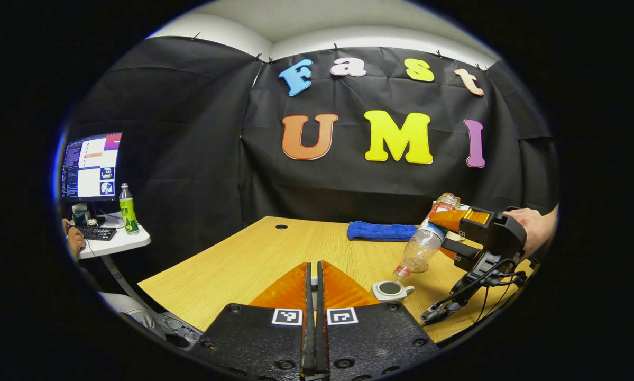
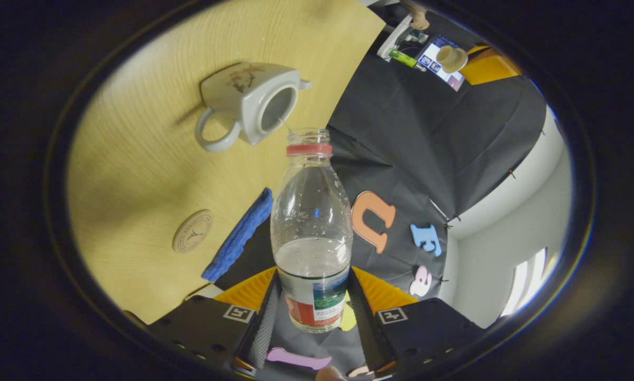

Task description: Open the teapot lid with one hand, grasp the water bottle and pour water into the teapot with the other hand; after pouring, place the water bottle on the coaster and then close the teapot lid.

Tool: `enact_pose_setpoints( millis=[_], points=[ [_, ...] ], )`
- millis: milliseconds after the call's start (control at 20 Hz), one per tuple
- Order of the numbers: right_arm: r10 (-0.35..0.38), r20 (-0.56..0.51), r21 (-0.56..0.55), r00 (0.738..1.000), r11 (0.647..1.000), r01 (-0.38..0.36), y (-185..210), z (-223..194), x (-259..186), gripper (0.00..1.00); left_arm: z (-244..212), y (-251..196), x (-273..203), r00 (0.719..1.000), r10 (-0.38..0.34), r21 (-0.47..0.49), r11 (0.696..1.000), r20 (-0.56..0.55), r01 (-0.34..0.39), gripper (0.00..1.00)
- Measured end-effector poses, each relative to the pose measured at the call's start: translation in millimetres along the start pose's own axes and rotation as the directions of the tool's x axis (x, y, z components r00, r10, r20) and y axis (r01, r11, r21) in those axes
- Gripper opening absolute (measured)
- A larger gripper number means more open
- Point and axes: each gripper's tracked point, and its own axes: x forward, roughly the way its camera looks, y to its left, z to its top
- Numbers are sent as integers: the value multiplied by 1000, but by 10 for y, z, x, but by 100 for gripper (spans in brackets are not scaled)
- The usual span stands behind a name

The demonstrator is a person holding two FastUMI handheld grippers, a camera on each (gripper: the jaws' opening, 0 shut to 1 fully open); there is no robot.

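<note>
The white teapot (image 1: 391, 289) (image 2: 248, 106) stands open on the wooden table (image 1: 253, 259). My right gripper (image 2: 312, 280) (image 1: 439, 234) is shut on the clear water bottle (image 2: 310, 227) (image 1: 425, 246). The bottle is uncapped and tilted, its red-ringed mouth just above the pot's opening. A thin thread of water seems to run from mouth to pot. My left gripper (image 1: 313, 272) is raised off to the side with its fingers together. In the right gripper view the left gripper (image 2: 472, 61) holds the pale teapot lid (image 2: 451, 58). The round coaster (image 2: 192, 231) lies bare on the table.
A folded blue cloth (image 1: 383, 231) (image 2: 240, 235) lies at the table's far edge, near the coaster. A side table (image 1: 117, 244) on the left carries a monitor, a keyboard and a green bottle (image 1: 128, 209), with a person's hand there. Cables (image 1: 470, 291) hang under the right gripper.
</note>
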Motion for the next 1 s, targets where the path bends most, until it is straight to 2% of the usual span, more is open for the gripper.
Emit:
enact_pose_setpoints(
  millis=[150,200,300,350,400,450,500,550,650,750,800,900,1000],
  points=[
    [-3,-1,7,1000,1000,3,-8,4,-13,69,6,-2,0,1000,0,1,1000,1,0,3],
    [-2,-3,17,1000,1000,2,-10,3,-15,71,6,-2,-2,1000,-1,1,1000,1,1,0],
    [12,-13,70,1000,997,-11,53,-7,-30,69,8,-7,-7,1000,-4,2,1000,3,4,0],
    [29,-15,111,999,994,-27,125,13,-69,72,22,-7,-9,1000,-5,2,1000,6,5,3],
    [48,-20,153,999,987,-44,171,29,-85,69,33,-14,-17,1000,-7,1,1000,8,7,0],
    [81,-20,202,997,977,-75,246,38,-93,72,41,-19,-23,1000,-8,1,1000,12,8,3],
    [118,-21,252,993,962,-109,316,49,-100,69,61,-25,-31,1000,-9,1,1000,15,9,0],
    [147,-20,301,989,944,-134,372,62,-116,69,63,-27,-36,1000,-8,1,1000,17,8,3],
    [200,-26,390,979,904,-174,457,69,-160,72,70,-38,-43,1000,-8,1,1000,21,8,3],
    [278,-25,505,960,832,-228,657,104,-232,69,90,-70,-56,1000,-14,2,1000,25,14,3],
    [315,-16,577,949,778,-248,725,103,-273,72,96,-94,-56,999,-17,2,1000,27,17,3],
    [363,12,718,932,645,-261,735,138,-350,72,99,-149,-54,999,-28,5,1000,29,28,3],
    [386,58,841,921,478,-253,688,188,-390,69,102,-213,-43,999,-37,7,999,30,36,3]
  ],
)
